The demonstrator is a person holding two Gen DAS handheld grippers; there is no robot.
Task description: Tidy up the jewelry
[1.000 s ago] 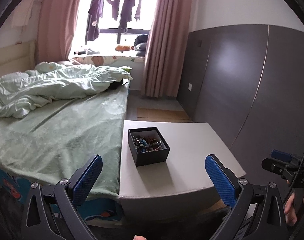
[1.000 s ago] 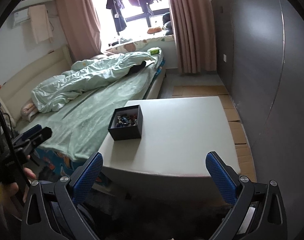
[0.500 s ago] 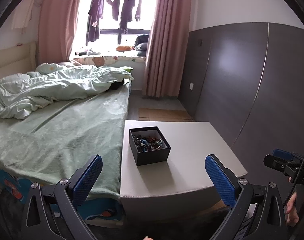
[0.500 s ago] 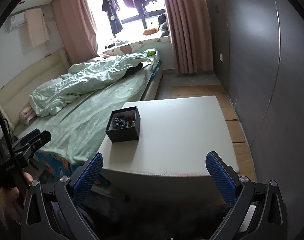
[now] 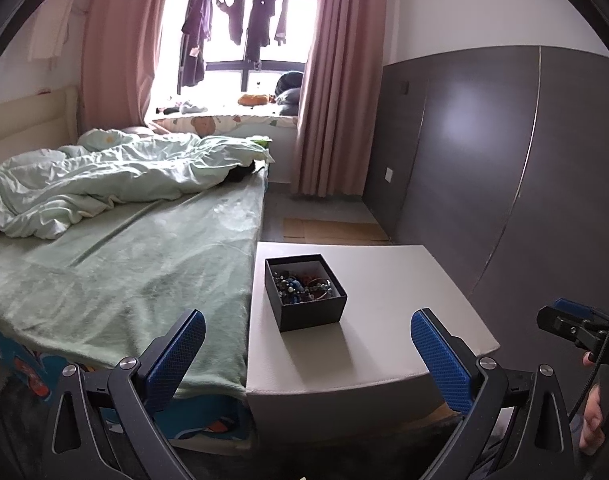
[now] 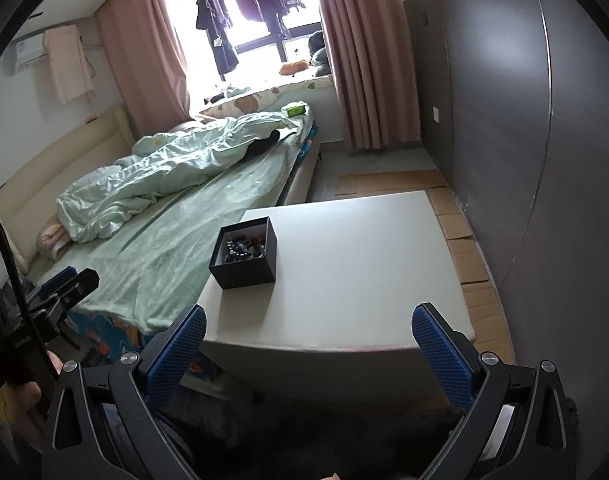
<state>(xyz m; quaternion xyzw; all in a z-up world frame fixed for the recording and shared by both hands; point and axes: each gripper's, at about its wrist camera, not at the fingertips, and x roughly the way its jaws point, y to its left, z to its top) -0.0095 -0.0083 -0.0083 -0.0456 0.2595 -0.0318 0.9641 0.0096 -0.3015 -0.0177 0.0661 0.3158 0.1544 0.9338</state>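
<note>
A small black open box [image 5: 304,294] holds a tangle of beaded jewelry [image 5: 302,286]. It stands near the left side of a low white table [image 5: 384,320] beside the bed. It also shows in the right wrist view [image 6: 244,254]. My left gripper [image 5: 306,350] is open and empty, held short of the table's near edge. My right gripper [image 6: 308,346] is open and empty, also short of the near edge. Each gripper appears at the side of the other's view.
A bed [image 5: 116,264] with a green sheet and a rumpled duvet [image 5: 104,184] lies along the table's left side. A dark wardrobe wall [image 5: 524,184] runs on the right. Cardboard sheets [image 6: 456,232] cover the floor by the wardrobe. Curtains and a window stand far behind.
Both views have shifted slightly; the table and box sit a little lower and closer in the right wrist view. Both grippers stay open and empty.
</note>
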